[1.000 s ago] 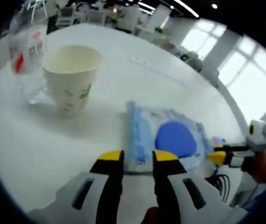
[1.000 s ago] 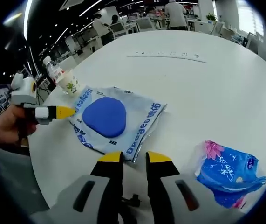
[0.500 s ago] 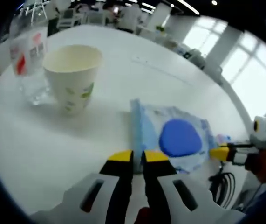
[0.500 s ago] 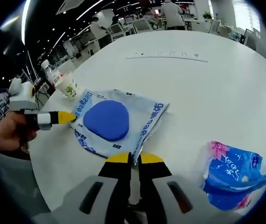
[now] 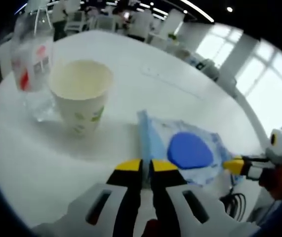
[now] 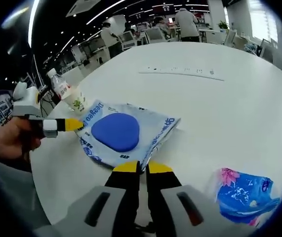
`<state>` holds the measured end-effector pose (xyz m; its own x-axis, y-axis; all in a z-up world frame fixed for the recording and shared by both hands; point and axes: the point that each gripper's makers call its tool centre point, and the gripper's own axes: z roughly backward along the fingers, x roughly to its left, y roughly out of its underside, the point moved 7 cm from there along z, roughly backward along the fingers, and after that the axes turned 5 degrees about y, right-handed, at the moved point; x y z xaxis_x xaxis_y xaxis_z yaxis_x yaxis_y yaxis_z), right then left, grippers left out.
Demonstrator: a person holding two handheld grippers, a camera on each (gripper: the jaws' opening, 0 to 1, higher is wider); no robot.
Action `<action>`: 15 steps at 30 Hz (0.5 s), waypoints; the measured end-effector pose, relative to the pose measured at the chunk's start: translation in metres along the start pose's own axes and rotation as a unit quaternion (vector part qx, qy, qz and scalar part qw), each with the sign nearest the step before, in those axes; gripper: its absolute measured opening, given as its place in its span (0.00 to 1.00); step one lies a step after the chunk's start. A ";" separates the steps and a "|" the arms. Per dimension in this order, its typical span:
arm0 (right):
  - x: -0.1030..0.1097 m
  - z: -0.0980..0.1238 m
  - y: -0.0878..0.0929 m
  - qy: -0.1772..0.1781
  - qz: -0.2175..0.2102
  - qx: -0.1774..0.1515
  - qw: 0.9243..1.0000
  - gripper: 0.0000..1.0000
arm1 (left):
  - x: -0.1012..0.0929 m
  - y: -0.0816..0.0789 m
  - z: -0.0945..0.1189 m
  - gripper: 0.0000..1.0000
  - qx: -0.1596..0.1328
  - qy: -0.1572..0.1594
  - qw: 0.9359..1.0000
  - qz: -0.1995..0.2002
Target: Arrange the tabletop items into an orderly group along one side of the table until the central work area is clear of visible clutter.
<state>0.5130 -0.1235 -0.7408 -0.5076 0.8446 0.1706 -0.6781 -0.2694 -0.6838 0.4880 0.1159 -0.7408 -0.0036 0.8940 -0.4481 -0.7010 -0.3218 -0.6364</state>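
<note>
A pale blue wet-wipes pack [image 5: 185,150] with a dark blue oval lid lies on the white round table [image 5: 42,163]. My left gripper [image 5: 146,166] is shut on its near edge. From the right, my right gripper [image 5: 235,166] pinches the pack's far edge. In the right gripper view the same pack [image 6: 118,131] lies ahead, my right gripper [image 6: 142,168] is shut on its near corner, and my left gripper [image 6: 71,124], held by a hand, grips its left edge. A paper cup [image 5: 81,94] and a clear bottle [image 5: 29,61] stand left of the pack.
A blue flowered tissue packet [image 6: 244,195] lies near the table's edge at the right. A long white strip [image 6: 182,71] lies across the far table [image 6: 229,113]. The cup [image 6: 78,101] and the bottle [image 6: 59,85] stand by the left rim. Desks and people fill the room behind.
Both grippers' jaws, open a second ago, have closed on opposite edges of the wipes pack. Since half a second ago both have kept their hold, and the views have shifted slightly.
</note>
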 end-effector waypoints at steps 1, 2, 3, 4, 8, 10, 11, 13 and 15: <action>0.001 -0.001 -0.002 0.000 0.000 -0.001 1.000 0.03 | 0.000 -0.001 0.000 0.04 -0.002 0.000 1.000 -0.001; 0.001 -0.001 -0.003 0.000 0.002 -0.002 1.000 0.03 | 0.000 -0.003 0.000 0.03 -0.003 -0.001 1.000 -0.001; 0.002 -0.002 -0.005 0.000 0.003 -0.005 1.000 0.03 | 0.001 -0.004 0.000 0.03 -0.006 -0.002 1.000 0.000; 0.002 -0.004 -0.006 0.001 0.003 -0.006 1.000 0.03 | 0.002 -0.006 -0.001 0.03 -0.006 -0.003 1.000 0.001; 0.003 -0.009 -0.011 -0.001 -0.001 -0.006 1.000 0.03 | 0.005 -0.012 -0.003 0.03 -0.011 -0.007 1.000 0.005; 0.004 -0.010 -0.014 -0.001 0.003 -0.009 1.000 0.03 | 0.007 -0.014 -0.003 0.03 -0.013 -0.009 1.000 0.007; 0.005 -0.011 -0.015 -0.001 0.004 -0.011 1.000 0.03 | 0.008 -0.014 -0.003 0.03 -0.014 -0.010 1.000 0.010; 0.006 -0.013 -0.016 -0.002 0.002 -0.013 1.000 0.03 | 0.011 -0.015 -0.005 0.03 -0.014 -0.012 1.000 0.011; 0.007 -0.016 -0.016 -0.005 0.001 -0.012 1.000 0.03 | 0.015 -0.015 -0.006 0.03 -0.014 -0.014 1.000 0.018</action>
<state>0.5288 -0.1057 -0.7399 -0.5139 0.8396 0.1759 -0.6646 -0.2600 -0.7005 0.5028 0.1319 -0.7413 -0.0493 0.8902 -0.4529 -0.6797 -0.3622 -0.6379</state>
